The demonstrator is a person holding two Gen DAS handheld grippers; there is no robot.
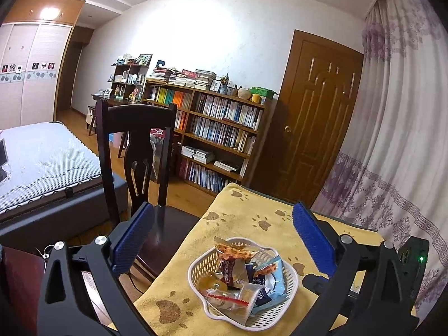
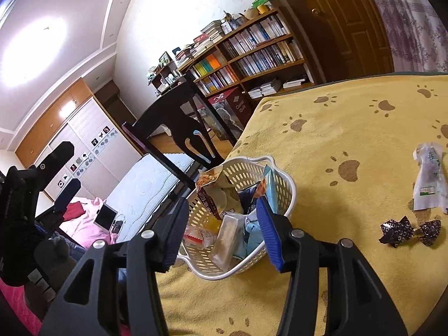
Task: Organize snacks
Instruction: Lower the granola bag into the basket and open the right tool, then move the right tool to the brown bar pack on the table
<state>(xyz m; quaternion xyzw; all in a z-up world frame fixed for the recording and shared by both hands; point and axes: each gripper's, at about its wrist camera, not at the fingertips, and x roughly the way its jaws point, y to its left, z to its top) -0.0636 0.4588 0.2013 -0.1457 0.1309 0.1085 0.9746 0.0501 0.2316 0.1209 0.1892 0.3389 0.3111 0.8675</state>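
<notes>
Bookshelves (image 1: 221,128), a brown door (image 1: 319,117) and a patterned curtain (image 1: 397,140) line the far side of the bedroom we look into, with a dark wooden chair (image 1: 137,145) pushed up against the bench's left edge. Our bench carries a yellow paw-print cloth (image 2: 350,128). On it, close to that left edge, sits a white perforated basket (image 1: 291,282) holding several wrapped snacks (image 1: 238,274). We hold the left hand-held gripper (image 1: 221,229) above the basket, jaws spread wide and gripping nothing. Our right hand-held gripper (image 2: 222,207) hangs just over the basket's near rim, its blue pads apart and empty too. Well apart from the basket, toward the bench's right edge, lie a pale long packet (image 2: 428,179) and a dark patterned candy wrapper (image 2: 408,231), neither touching the other.
</notes>
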